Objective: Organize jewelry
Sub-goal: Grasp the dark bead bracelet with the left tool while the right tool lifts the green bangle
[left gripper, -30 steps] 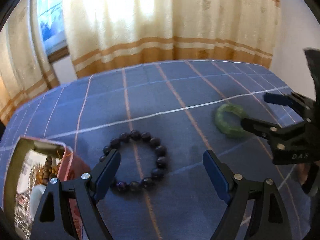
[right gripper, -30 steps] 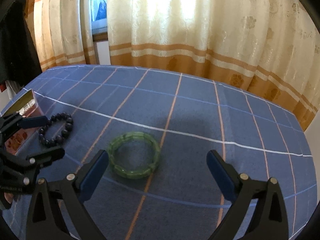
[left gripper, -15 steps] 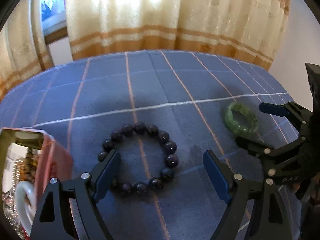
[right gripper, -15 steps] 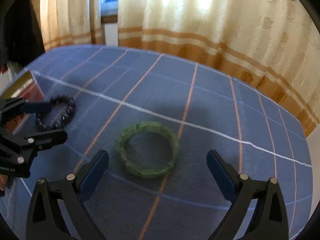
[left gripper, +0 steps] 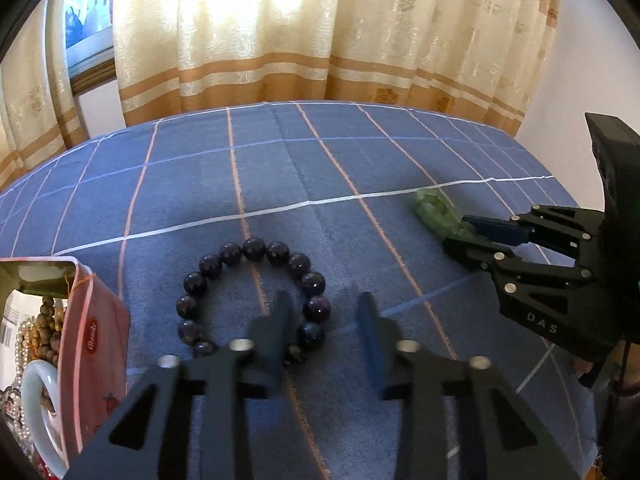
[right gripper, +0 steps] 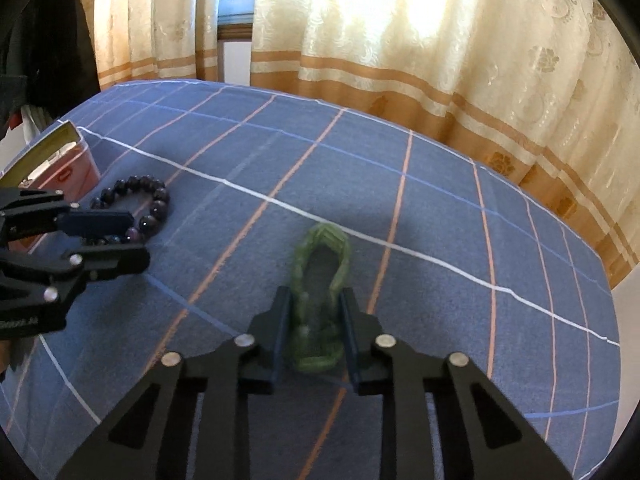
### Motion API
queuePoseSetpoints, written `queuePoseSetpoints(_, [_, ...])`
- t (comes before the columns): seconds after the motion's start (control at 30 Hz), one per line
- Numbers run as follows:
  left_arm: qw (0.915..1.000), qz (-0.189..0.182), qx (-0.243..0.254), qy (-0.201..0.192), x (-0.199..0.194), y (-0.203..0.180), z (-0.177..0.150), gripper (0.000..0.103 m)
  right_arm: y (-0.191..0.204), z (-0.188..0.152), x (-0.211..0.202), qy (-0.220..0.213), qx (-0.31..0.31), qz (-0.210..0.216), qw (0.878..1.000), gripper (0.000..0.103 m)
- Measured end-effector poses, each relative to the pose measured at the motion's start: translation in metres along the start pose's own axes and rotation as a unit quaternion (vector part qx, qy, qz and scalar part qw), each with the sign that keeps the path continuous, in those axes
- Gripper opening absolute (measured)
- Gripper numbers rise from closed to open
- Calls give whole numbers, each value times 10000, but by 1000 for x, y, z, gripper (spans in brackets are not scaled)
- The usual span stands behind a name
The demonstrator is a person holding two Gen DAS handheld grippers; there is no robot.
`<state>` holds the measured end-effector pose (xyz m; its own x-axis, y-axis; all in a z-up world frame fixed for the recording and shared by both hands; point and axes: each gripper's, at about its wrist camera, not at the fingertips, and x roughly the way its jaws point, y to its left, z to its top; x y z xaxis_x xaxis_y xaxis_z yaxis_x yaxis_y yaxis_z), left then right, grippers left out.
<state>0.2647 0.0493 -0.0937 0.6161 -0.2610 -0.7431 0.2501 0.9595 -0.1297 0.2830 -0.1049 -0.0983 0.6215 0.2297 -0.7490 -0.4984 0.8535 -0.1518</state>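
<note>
A dark purple bead bracelet [left gripper: 224, 264] lies on the blue checked cloth. My left gripper [left gripper: 324, 304] hangs over its right side. The jaws are closing and blurred, several beads lie between them, and a gap still shows beside the right finger. From the right wrist view the left gripper [right gripper: 138, 238] straddles the dark bracelet [right gripper: 156, 196]. My right gripper [right gripper: 315, 300] is closing on a green stone bracelet [right gripper: 320, 248], its pads squeezing the bracelet into a narrow oval. The left wrist view shows the right gripper [left gripper: 458, 232] with the green bracelet [left gripper: 434, 210] sticking out of it.
A pink tin [left gripper: 92, 332] stands open at the left, holding bead strings, pearls and a white bangle [left gripper: 36, 396]; the same tin [right gripper: 76, 160] sits behind the left gripper. Cream and orange curtains hang past the far edge of the cloth [left gripper: 360, 152].
Both pairs of jaws have gone from wide apart to narrow. The green bracelet has changed from a round ring to a pinched oval. The left jaws now straddle the dark bracelet's right side.
</note>
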Motion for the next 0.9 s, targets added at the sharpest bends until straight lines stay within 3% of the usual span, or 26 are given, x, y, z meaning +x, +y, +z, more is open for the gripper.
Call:
queuePoseSetpoints(0.03, [10000,-11,-20,0,0,1,0,14,0,0,0,-12,-7,2,10000,20])
queuePoseSetpoints(0.17, [9999,-76,-8,-102,-4,1,0,14,-3,0,-4,-85,80,101,9999,18])
queuePoseSetpoints(0.5, [9973,217,169,-685,-24,-4,1,14,-2,-1,-17,-434,215,180,9987,18])
queuePoseSetpoints(0.9, [9854,776,387,-1463,-48,-15,-6,14,3,0,-32,-874,247,180,9957,18])
